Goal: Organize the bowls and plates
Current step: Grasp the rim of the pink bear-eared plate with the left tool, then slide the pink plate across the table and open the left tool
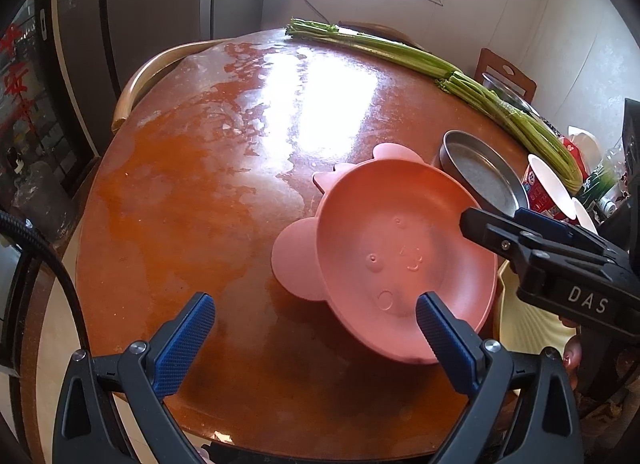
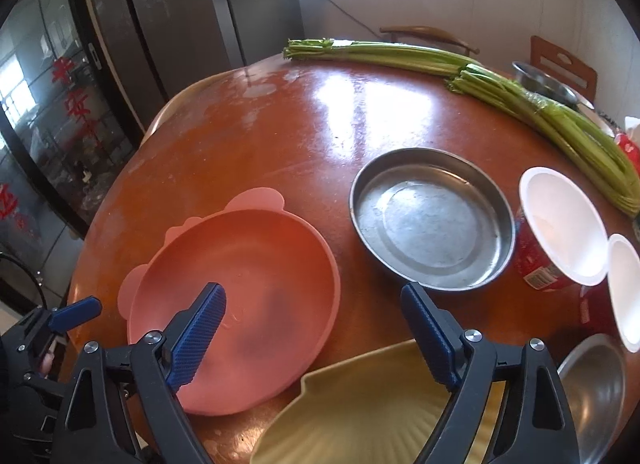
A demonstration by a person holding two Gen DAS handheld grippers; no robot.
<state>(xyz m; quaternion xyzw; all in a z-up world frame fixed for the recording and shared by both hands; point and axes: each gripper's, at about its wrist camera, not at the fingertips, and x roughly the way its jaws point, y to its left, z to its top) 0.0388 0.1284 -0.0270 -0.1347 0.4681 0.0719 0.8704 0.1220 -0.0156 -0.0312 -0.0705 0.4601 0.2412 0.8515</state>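
A pink bear-shaped plate [image 1: 400, 252] lies on the round brown table [image 1: 192, 191]. My left gripper [image 1: 314, 304] hangs open above the plate's near left edge, its right finger over the rim, with nothing gripped. In the right wrist view the pink plate [image 2: 248, 296] lies beside a round metal pan [image 2: 432, 219] and a yellow shell-shaped plate [image 2: 360, 404]. My right gripper [image 2: 314, 292] is open wide, its left finger above the pink plate and its right finger near the pan's front edge, touching nothing. From the left wrist view the right gripper [image 1: 496, 219] reaches in over the pink plate's right rim.
Long celery bundles [image 2: 520, 103] lie along the far right of the table. Two white paper bowls [image 2: 564, 223] with red outsides and a steel bowl [image 2: 596, 388] crowd the right edge. Wooden chairs [image 2: 564, 63] stand behind the table. A fridge [image 2: 180, 15] stands at the back left.
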